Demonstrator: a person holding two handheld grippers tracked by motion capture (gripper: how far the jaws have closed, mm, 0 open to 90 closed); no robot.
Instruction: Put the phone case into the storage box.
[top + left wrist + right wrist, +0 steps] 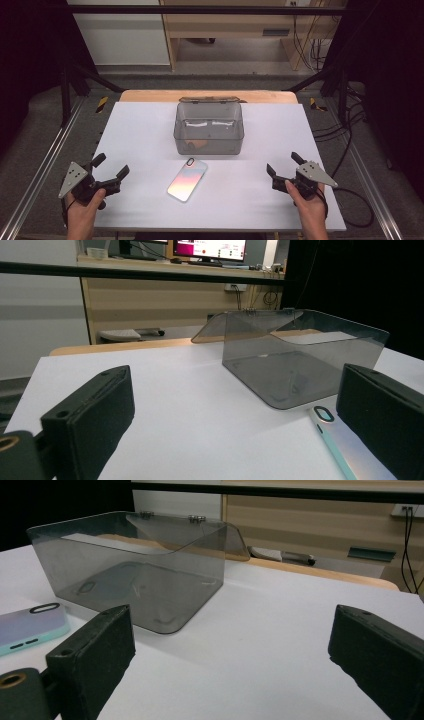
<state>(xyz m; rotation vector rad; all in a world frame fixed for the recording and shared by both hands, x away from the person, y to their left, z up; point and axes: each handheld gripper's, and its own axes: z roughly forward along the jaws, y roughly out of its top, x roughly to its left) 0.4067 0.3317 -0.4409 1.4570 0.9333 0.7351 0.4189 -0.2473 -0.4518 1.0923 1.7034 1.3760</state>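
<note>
Grippers first: my left gripper [111, 168] and right gripper [283, 163] rest at the near corners, jaws spread wide and empty. Between them the phone [187, 179] lies face down, just before the smoky plastic box [209, 129] with its lid back. I judge nothing begun; next, I must close in on the phone's edges.

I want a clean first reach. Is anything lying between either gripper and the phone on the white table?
Nothing visible does. The phone lies flat in front of the smoky plastic box, with bare table between it and the open left gripper, and likewise the open right gripper. The box stands behind the phone, off both paths.
</note>
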